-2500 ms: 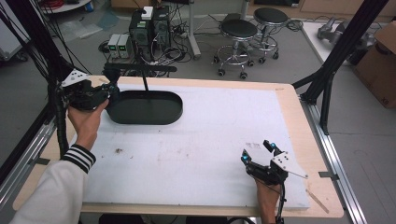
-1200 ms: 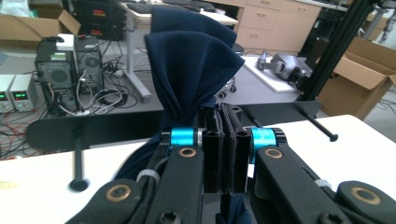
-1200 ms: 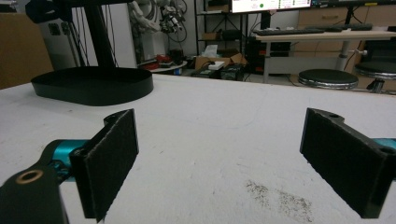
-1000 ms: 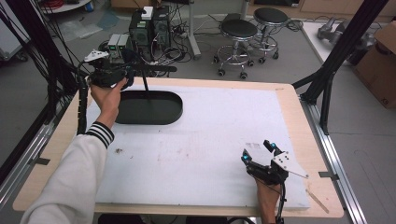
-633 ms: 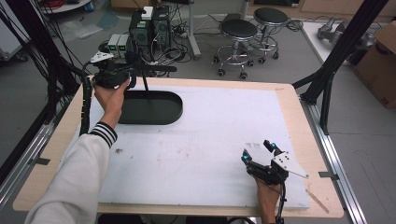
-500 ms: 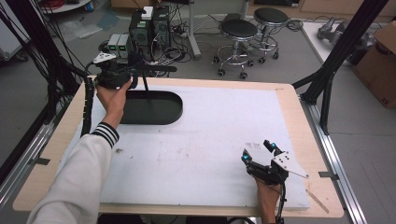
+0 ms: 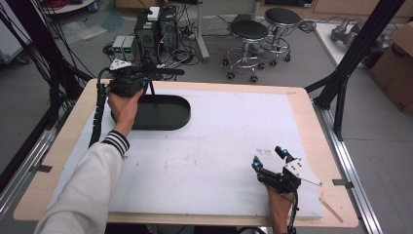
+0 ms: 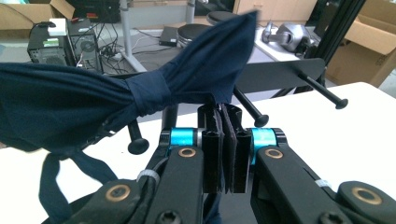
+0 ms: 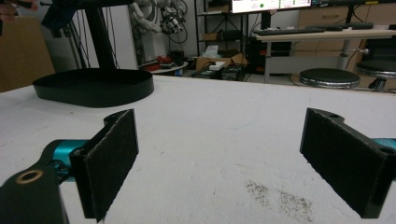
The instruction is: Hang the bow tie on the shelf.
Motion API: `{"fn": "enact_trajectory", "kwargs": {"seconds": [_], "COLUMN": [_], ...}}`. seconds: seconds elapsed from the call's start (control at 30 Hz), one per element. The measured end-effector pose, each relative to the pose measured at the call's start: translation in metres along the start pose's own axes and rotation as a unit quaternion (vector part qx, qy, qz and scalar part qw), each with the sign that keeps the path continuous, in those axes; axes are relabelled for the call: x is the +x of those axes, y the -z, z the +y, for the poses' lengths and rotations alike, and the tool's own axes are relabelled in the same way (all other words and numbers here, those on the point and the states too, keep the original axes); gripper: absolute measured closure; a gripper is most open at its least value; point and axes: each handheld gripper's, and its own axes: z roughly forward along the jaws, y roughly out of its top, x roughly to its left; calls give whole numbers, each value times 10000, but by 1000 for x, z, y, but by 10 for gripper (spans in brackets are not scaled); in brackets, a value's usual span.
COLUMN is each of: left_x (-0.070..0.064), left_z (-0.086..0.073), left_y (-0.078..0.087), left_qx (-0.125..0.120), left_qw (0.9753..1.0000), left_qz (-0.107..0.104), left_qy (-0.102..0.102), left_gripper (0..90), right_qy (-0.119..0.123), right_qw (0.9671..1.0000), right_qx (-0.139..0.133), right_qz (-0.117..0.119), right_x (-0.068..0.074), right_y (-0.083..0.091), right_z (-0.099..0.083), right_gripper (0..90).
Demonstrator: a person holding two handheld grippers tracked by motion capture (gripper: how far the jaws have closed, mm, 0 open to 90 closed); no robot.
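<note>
**Left jaws pinch a navy cloth up by the rack; right jaws wait spread apart**

From the high view, the left gripper (image 7: pixel 127 81) is held up at the far left of the white-topped wooden surface (image 7: pixel 234 136), above the back end of the black oval stand base (image 7: pixel 158 112). A thin black post rises from that base to a horizontal black bar (image 7: pixel 163 72) just beside the gripper. The person's left hand (image 7: pixel 124 105) and white sleeve with striped cuff (image 7: pixel 92 185) reach in from the bottom left. The right gripper (image 7: pixel 269 158) rests low on the near right of the surface, well apart from the stand.

In the left gripper view, the jaws are clenched on an edge of the dark navy blue fabric garment (image 8: pixel 140 88), which is gathered at a knotted middle and fans out to both sides above the jaws. It hangs in the air in front of black round-tipped pegs (image 8: pixel 327 91) sticking out from the bar; whether the cloth touches a peg I cannot tell. A narrow strap of the same cloth (image 8: pixel 51 186) dangles at lower left.

In the right gripper view, the two padded jaws stand wide apart with nothing between them, just over the white surface. The oval base sits far off at upper left.
</note>
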Motion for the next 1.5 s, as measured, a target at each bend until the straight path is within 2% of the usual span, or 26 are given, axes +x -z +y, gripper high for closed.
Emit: {"fn": "enact_trajectory", "kwargs": {"seconds": [0.13, 0.33, 0.4, 0.6, 0.7, 0.73, 0.9, 1.03, 1.13, 1.2, 1.27, 1.4, 1.47, 1.5], "left_x": [-1, 3, 6, 8, 9, 9, 10, 10, 10, 12, 15, 21, 20, 18], "left_z": [-2, -9, -12, -14, -16, -16, -17, -18, -23, -28, -32, -43, -52, -57], "left_y": [-1, -2, -1, -3, -5, -5, -4, -1, 2, 6, 11, 25, 34, 38], "left_qx": [88, 145, 135, 144, 181, 198, 267, 330, 351, 330, 329, 163, 29, -15], "left_qw": [9999, 9997, 9997, 9997, 9996, 9996, 9994, 9994, 9993, 9989, 9985, 9974, 9969, 9971], "left_qz": [79, 212, 192, 196, 201, 199, 192, 84, -98, -230, -303, -632, -676, -592], "left_qy": [-93, -6, 101, 65, 78, 66, 66, 0, -61, -238, -301, -308, -394, -473], "left_gripper": [868, 866, 866, 855, 821, 769, 705, 611, 453, 416, 332, 239, 208, 172], "right_qy": [-9, -6, -6, -5, -8, -12, -13, -60, -47, 13, -3, -7, 12, 55], "right_qw": [10000, 10000, 10000, 10000, 10000, 10000, 10000, 10000, 10000, 10000, 10000, 10000, 10000, 10000], "right_qx": [5, -3, -3, -3, -1, 1, -2, -13, -36, -30, -23, 1, -4, -6], "right_qz": [-8, -11, -10, -13, -17, -17, -13, 5, 18, 37, 38, 73, 74, 57], "right_x": [0, 0, 0, 0, 0, 0, 0, 0, 0, 0, 2, 1, 1, 1], "right_y": [0, 0, 0, 0, 0, 0, 0, 1, 1, 1, 1, 1, 1, 1], "right_z": [0, 0, 0, 0, 0, 0, 0, 0, 0, 0, 0, 0, 0, 0], "right_gripper": [105, 105, 105, 105, 105, 105, 105, 105, 105, 105, 105, 105, 105, 105]}}
